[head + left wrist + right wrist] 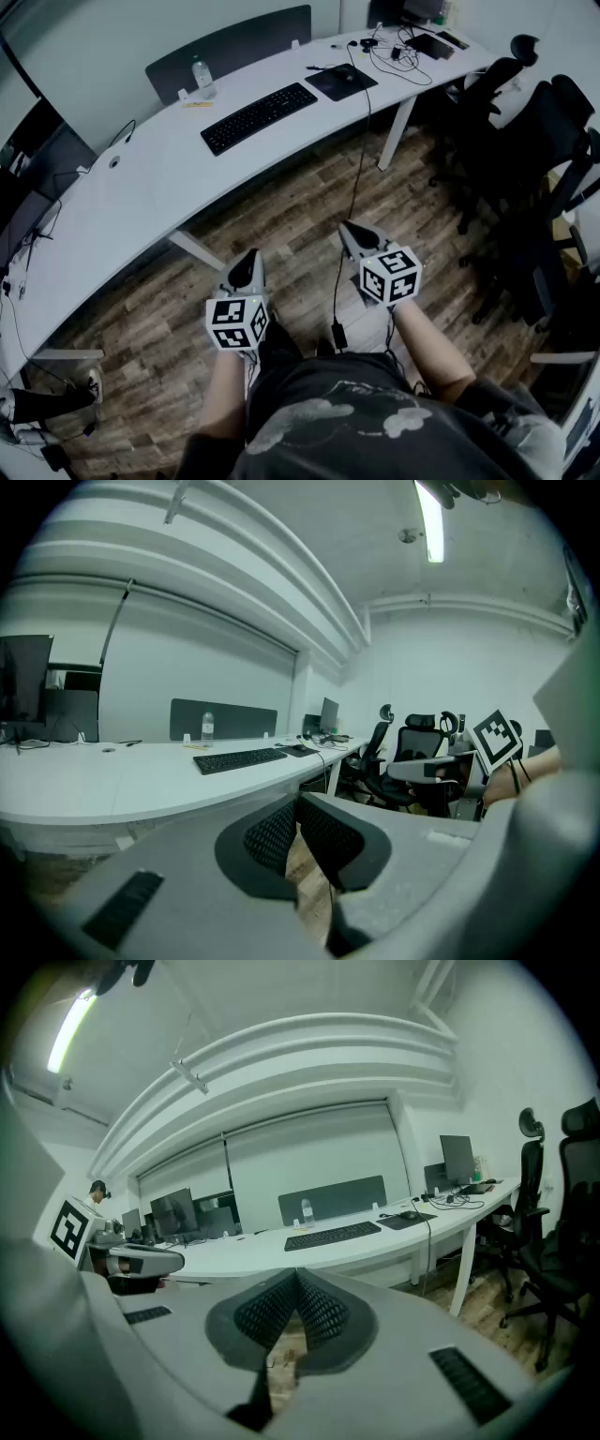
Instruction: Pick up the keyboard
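The black keyboard (260, 116) lies flat on the long white curved desk (131, 187), far ahead of both grippers. In the left gripper view the keyboard (240, 759) shows across the desk, and in the right gripper view the keyboard (333, 1235) shows likewise. My left gripper (252, 253) hangs over the wooden floor, shut and empty. My right gripper (345, 226) is beside it at about the same height, also shut with nothing in it. Along each gripper's own view the jaws meet: left gripper (296, 803), right gripper (297, 1279).
A water bottle (202, 80) stands behind the keyboard by a grey divider panel (230, 45). A dark mouse pad with a mouse (341, 81) and cables (403, 56) lie to its right. Black office chairs (525, 141) crowd the right side. Monitors (33, 159) stand at the left.
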`<state>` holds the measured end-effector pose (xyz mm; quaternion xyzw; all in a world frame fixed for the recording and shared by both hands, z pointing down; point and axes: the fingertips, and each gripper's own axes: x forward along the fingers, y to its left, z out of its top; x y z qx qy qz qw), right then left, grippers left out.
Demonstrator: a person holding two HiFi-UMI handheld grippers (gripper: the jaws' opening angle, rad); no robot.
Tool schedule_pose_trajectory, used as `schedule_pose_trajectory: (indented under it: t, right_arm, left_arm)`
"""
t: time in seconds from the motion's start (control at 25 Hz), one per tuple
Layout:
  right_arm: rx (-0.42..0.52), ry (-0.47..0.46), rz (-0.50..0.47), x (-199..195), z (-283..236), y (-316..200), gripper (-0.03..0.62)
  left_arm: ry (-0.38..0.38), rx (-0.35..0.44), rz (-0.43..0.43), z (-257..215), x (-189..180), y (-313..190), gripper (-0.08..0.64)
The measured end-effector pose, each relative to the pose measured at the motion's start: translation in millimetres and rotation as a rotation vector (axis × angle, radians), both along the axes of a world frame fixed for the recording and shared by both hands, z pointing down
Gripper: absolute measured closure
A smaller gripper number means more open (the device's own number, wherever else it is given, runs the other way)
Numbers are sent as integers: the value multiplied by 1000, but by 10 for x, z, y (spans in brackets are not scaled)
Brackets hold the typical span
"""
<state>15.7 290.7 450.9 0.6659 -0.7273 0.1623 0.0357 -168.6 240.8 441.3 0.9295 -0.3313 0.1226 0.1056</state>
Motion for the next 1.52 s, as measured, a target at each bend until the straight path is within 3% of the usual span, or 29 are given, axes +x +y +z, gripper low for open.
schedule_pose_trajectory:
  t: [0.6, 0.76, 1.04, 1.52]
  right_arm:
    - [-30, -19, -23, 20, 145, 294, 591]
    - [-40, -63, -17, 48, 266, 244, 591]
    - [-21, -93, -20, 48, 309, -86, 591]
    - [-53, -65, 36, 508, 403, -942, 591]
  left_arm:
    - [-16, -30, -21, 73, -38, 321, 546]
    - [-27, -51, -39, 155, -118, 305, 546]
    - [-27, -85, -56, 306, -165, -41, 546]
    - [4, -106, -10, 407, 374, -1132, 546]
